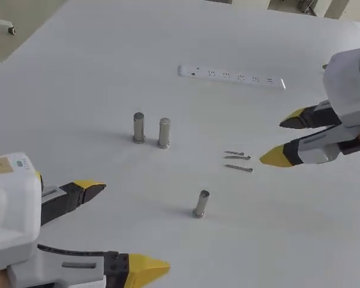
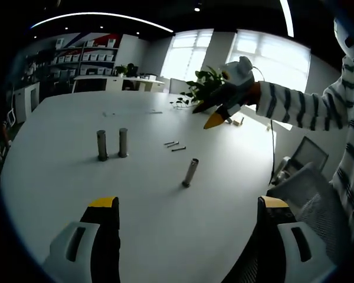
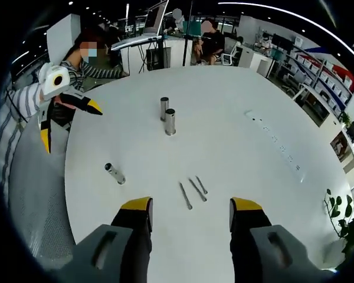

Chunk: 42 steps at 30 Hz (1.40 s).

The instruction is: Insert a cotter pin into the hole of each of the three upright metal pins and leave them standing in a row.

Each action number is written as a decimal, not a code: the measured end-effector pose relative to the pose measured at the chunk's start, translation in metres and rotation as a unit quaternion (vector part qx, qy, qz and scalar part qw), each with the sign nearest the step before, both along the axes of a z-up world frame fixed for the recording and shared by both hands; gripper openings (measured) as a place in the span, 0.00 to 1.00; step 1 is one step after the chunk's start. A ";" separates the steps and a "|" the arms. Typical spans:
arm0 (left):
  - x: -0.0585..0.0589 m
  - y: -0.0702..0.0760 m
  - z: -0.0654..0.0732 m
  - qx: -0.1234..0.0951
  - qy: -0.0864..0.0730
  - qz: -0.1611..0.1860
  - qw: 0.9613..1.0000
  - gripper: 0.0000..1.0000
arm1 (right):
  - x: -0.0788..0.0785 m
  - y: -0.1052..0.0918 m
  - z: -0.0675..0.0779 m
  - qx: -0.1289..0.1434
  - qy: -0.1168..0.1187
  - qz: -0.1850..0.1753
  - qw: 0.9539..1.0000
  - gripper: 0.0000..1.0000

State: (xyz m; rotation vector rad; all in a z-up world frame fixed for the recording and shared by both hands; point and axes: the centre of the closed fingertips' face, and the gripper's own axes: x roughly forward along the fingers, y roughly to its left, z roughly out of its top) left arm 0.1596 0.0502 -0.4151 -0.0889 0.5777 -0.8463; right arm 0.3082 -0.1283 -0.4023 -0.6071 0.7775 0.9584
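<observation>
Bearing everything, white table (image 1: 108, 72), left gripper (image 1: 134, 225) and right gripper (image 1: 272, 141) both gaping empty above it, power strip (image 1: 231, 76) far side, two pins (image 1: 138, 128) standing side by side, third pin (image 1: 201, 203) apart, three cotter pins (image 1: 237, 161) loose near right gripper.

Left gripper (image 2: 187, 203): jaws wide apart, empty, nearer than the lone pin.
Lone pin (image 2: 190, 173): stands on the table (image 2: 59, 177), slightly leaning.
Two pins (image 2: 101, 145): upright, left of it.
Cotter pins (image 2: 174, 145): flat, just beyond it.
Right gripper (image 2: 205, 117): raised beyond it, jaws parted.
</observation>
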 end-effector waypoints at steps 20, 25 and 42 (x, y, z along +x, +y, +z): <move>0.004 0.009 -0.004 -0.007 0.010 0.016 1.000 0.95 | 0.042 0.012 -0.030 -0.059 0.013 0.054 0.997 0.13; 0.007 0.010 -0.002 -0.012 0.008 0.020 1.000 0.95 | 0.047 0.017 -0.043 -0.085 0.018 0.080 0.993 0.00; 0.016 0.005 -0.001 -0.025 0.003 0.024 0.999 0.94 | 0.050 0.018 -0.085 -0.161 0.048 0.156 0.973 0.00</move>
